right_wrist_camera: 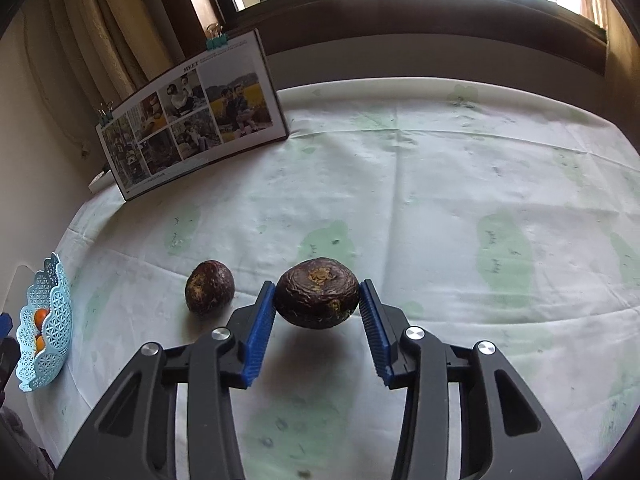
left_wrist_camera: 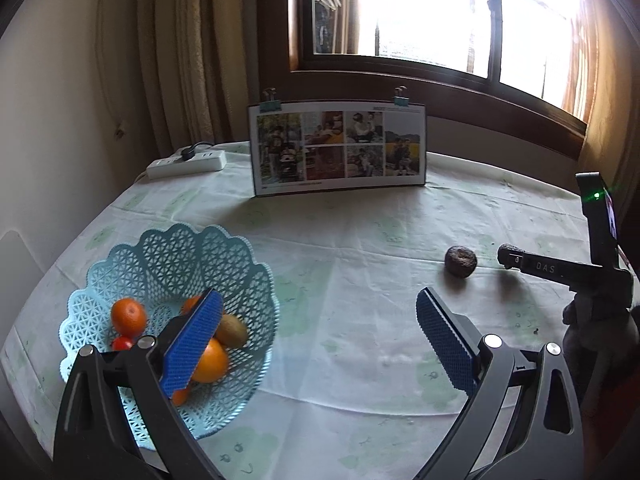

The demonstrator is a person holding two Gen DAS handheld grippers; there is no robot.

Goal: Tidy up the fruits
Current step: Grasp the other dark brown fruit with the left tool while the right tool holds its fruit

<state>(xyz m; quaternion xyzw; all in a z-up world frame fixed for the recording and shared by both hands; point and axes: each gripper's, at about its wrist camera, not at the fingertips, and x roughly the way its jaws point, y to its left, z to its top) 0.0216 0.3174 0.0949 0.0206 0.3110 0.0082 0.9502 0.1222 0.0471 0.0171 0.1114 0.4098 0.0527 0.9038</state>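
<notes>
- Avocado [right_wrist_camera: 318, 293] pinched between right gripper [right_wrist_camera: 319, 300] pads, lifted off the tablecloth [right_wrist_camera: 400, 184].
- Second avocado [right_wrist_camera: 209, 287] lies just left.
- Left gripper [left_wrist_camera: 320, 332] jaws wide, empty, over basket [left_wrist_camera: 176, 256] rim.

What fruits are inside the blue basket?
The blue basket holds oranges, a kiwi and a small red fruit. The left gripper's finger covers part of the pile, so more may hide there.

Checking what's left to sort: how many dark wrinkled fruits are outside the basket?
2. One is clamped in the right tool, lifted off the tablecloth; the other lies on the cloth just left of it. None seem hidden.
</notes>
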